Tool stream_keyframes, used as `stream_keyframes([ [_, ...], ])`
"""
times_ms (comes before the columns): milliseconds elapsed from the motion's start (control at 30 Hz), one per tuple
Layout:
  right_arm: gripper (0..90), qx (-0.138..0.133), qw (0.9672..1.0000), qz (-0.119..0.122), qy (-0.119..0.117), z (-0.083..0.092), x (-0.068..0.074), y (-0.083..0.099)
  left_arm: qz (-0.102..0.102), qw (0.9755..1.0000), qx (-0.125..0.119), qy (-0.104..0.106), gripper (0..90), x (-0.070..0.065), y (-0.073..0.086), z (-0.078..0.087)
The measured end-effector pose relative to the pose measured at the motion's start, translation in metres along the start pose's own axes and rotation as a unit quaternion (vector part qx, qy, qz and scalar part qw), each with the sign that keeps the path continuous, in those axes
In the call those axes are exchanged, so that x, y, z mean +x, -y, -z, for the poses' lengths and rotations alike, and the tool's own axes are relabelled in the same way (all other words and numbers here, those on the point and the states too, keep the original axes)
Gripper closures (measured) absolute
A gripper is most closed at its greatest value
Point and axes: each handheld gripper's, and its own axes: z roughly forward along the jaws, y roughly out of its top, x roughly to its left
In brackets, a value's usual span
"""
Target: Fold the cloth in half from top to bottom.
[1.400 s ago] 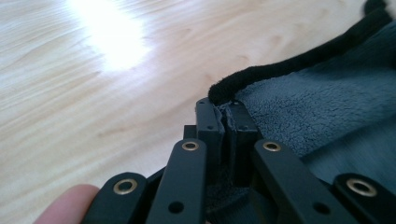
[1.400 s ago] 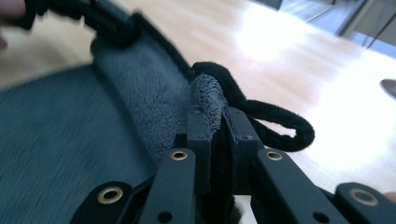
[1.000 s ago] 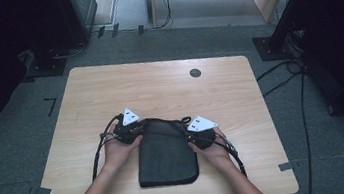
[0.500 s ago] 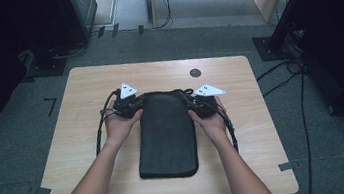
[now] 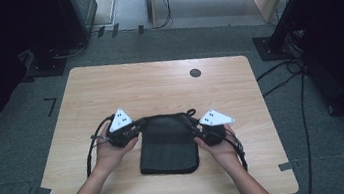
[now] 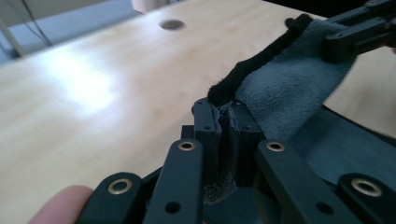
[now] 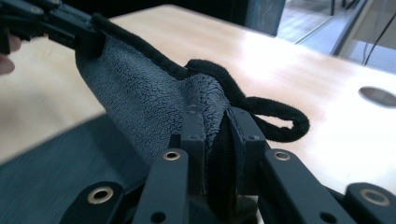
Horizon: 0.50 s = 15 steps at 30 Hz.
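A dark grey fleece cloth (image 5: pixel 168 145) with a black hem lies folded on the wooden table (image 5: pixel 158 86) near its front edge. My left gripper (image 5: pixel 133 130) is shut on the cloth's far left corner, and my right gripper (image 5: pixel 200 133) is shut on its far right corner. The left gripper view has the hem pinched between the jaws of the left gripper (image 6: pixel 227 109), with the cloth (image 6: pixel 289 88) stretching away to the right gripper (image 6: pixel 359 32). In the right gripper view the right gripper (image 7: pixel 215 116) clamps the cloth (image 7: pixel 140 88) beside a black hanging loop (image 7: pixel 280 119).
A round cable hole (image 5: pixel 195 72) sits in the table's far right part. Black equipment stands flank the table on the floor, and cables (image 5: pixel 298 75) trail along the right side. Bare wood lies beyond the cloth.
Half a second ago both grippers held the cloth's far edge stretched out farther up the table. They have since come back toward the person, and the cloth now looks shorter.
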Motion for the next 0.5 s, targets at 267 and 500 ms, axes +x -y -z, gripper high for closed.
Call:
stream_keyframes([
  [267, 74.5, 0.027, 0.9989, -0.035, -0.016, 0.028, 0.034, 0.047, -0.001, 0.9993, 0.030, 0.023, 84.0, -0.036, 0.042, 0.018],
  [500, 63.0, 0.057, 0.9975, -0.036, -0.023, 0.031, 0.037, 0.062, -0.006, 0.9981, 0.051, 0.035, 76.1, -0.037, 0.062, 0.019],
])
